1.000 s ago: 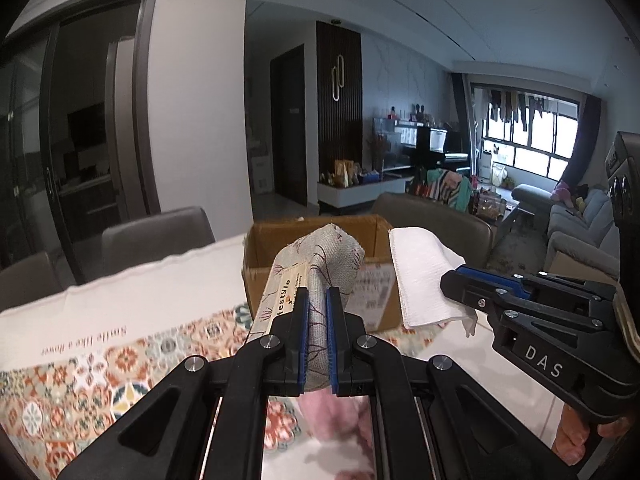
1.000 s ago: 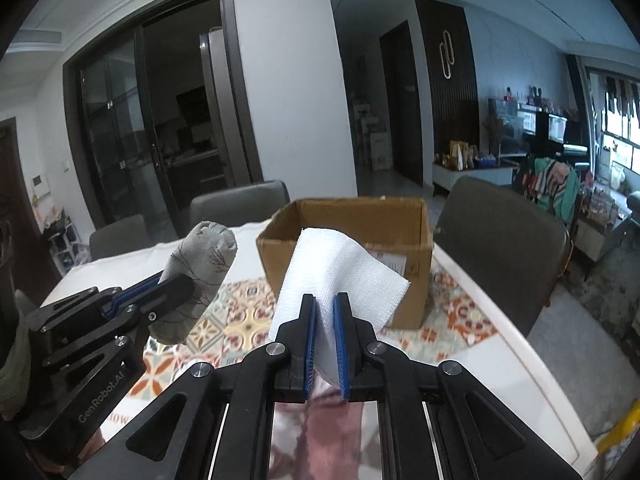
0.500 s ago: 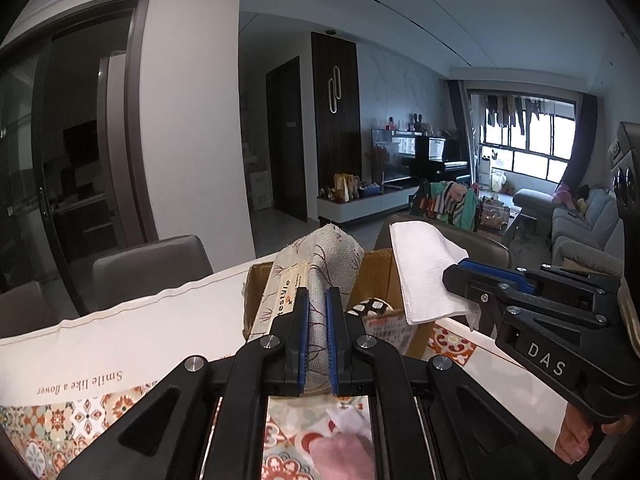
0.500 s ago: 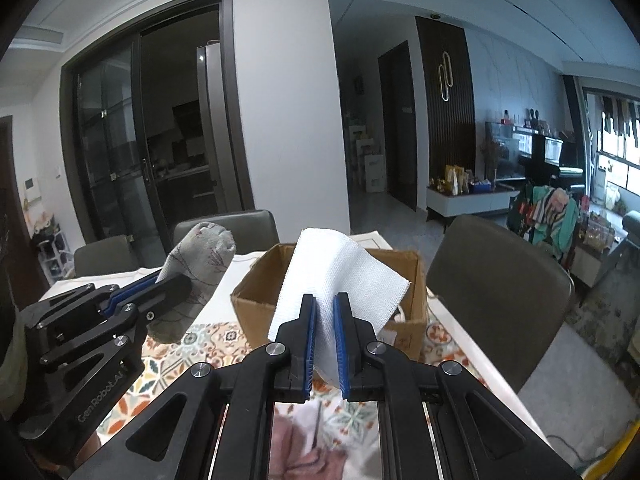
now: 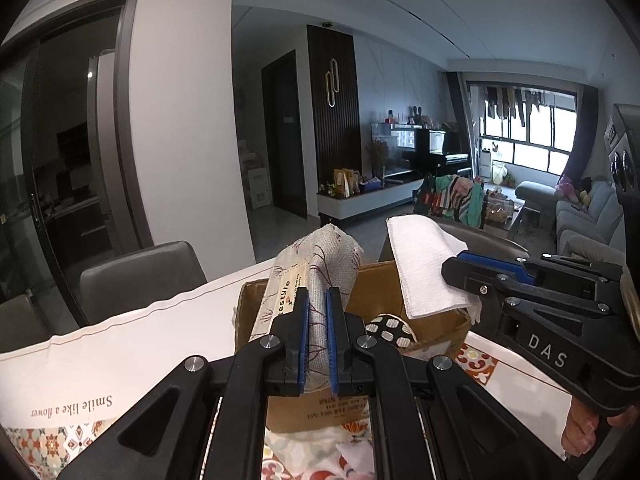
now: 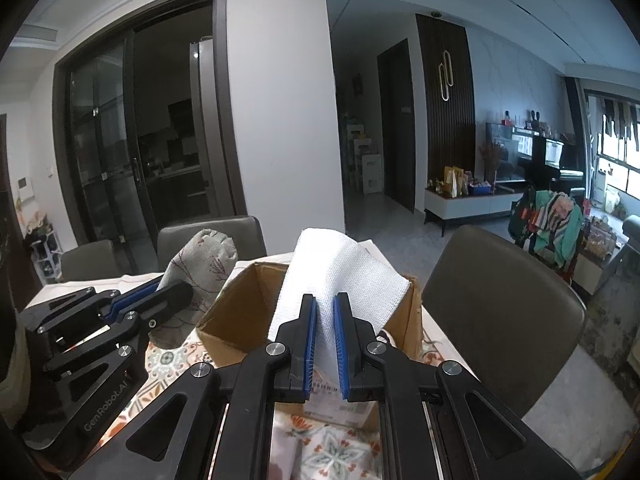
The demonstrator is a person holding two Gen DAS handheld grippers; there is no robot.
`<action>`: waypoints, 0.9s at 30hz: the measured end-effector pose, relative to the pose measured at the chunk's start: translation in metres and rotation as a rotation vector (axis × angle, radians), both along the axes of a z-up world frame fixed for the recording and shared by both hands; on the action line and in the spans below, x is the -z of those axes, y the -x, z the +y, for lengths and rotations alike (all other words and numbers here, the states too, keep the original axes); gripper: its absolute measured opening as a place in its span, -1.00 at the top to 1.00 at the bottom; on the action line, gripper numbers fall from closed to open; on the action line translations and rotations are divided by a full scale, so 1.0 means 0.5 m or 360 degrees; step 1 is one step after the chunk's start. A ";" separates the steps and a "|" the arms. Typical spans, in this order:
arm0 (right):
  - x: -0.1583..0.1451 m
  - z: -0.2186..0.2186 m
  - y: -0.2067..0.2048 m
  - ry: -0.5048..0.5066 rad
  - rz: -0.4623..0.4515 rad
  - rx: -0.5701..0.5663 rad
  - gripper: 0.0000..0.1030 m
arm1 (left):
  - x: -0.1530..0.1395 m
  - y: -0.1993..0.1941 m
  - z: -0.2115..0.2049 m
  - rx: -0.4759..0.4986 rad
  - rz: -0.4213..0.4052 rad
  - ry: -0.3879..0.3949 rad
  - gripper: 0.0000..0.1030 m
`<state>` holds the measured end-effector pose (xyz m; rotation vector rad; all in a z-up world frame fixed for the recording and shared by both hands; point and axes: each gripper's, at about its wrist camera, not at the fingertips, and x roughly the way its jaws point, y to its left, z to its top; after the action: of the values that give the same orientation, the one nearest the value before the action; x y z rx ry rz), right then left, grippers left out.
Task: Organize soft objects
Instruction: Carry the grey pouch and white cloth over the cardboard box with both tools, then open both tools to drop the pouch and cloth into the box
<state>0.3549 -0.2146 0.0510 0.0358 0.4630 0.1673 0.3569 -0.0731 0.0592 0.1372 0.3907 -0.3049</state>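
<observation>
The left gripper point(image 5: 317, 312) is clamping a patterned sock point(image 5: 316, 264), holding it over the near wall of the box point(image 5: 384, 280); the right gripper point(image 6: 324, 332) is pinching a white cloth point(image 6: 344, 276) above the same box. A spotted item point(image 5: 390, 330) is lying inside, mostly hidden behind the left fingers point(image 5: 334, 340). Grey chairs point(image 6: 500, 300) are standing round the table point(image 5: 120, 356), whose patterned cover is largely blocked by both grippers. The box floor is not showing

We see daylight entering through the wide multi-pane window point(image 5: 528, 136), leaving the dim, bluish room underexposed; fisheye bending curves the dark sliding glass doors point(image 6: 132, 152), and black vignetting rings both views.
</observation>
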 end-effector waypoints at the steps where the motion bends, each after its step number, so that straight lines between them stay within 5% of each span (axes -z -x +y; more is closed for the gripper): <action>1: 0.003 0.002 -0.005 0.0003 0.0004 0.0001 0.79 | 0.004 -0.001 -0.002 -0.0002 -0.0003 -0.0004 0.81; 8: 0.031 -0.010 -0.048 0.0016 0.0069 0.0017 0.79 | 0.021 -0.044 -0.019 0.0011 -0.0013 -0.0042 0.81; 20: 0.075 -0.010 -0.113 -0.0004 0.0217 -0.0011 0.79 | 0.071 -0.129 -0.025 0.0065 0.0176 -0.0051 0.79; 27: 0.098 -0.010 -0.133 0.0009 0.0269 -0.0008 0.77 | 0.088 -0.149 -0.026 0.0059 0.0231 -0.0074 0.59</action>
<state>0.4213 -0.2195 0.0020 0.0436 0.6320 0.1688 0.4313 -0.0862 0.0150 0.1688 0.5397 -0.3437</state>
